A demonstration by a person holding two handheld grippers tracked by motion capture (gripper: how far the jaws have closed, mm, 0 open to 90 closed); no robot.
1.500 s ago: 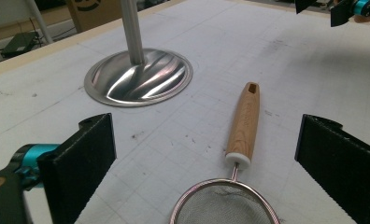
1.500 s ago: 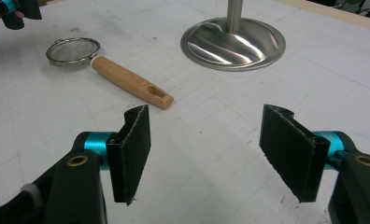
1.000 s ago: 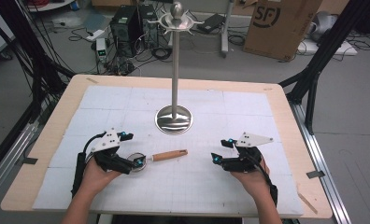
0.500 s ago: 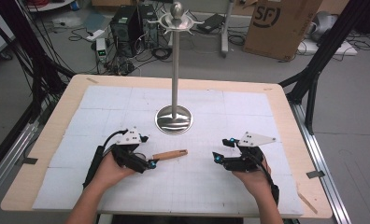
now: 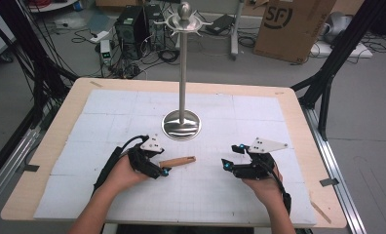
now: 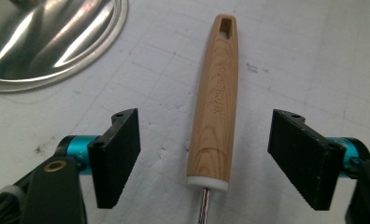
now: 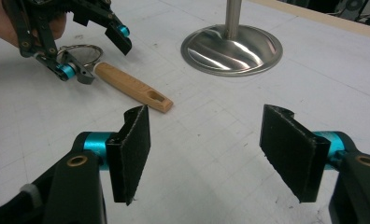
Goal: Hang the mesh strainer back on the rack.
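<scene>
A utensil with a wooden handle (image 5: 177,161) lies on the white mat in front of the steel stand (image 5: 182,124). Its handle (image 6: 217,107) has a slot at the far end and a white collar with a thin metal stem at the near end. My left gripper (image 5: 161,168) straddles the collar end; its jaws have just been closing, and clear gaps remain between both pads (image 6: 120,149) and the wood. In the right gripper view, a wire ring (image 7: 82,49) shows beneath the left gripper (image 7: 96,53). My right gripper (image 7: 206,149) rests open and empty to the right.
The stand's round base (image 7: 232,44) and tall pole (image 5: 183,68) with hooks on top rise at mid-table behind the utensil. The white gridded mat (image 5: 108,105) covers most of the wooden table. A cardboard box (image 5: 293,24), a computer tower (image 5: 132,24) and cables lie on the floor beyond.
My left hand has slid to the right along the mat until its jaws stand on either side of the handle's near end. The right hand has stayed still.
</scene>
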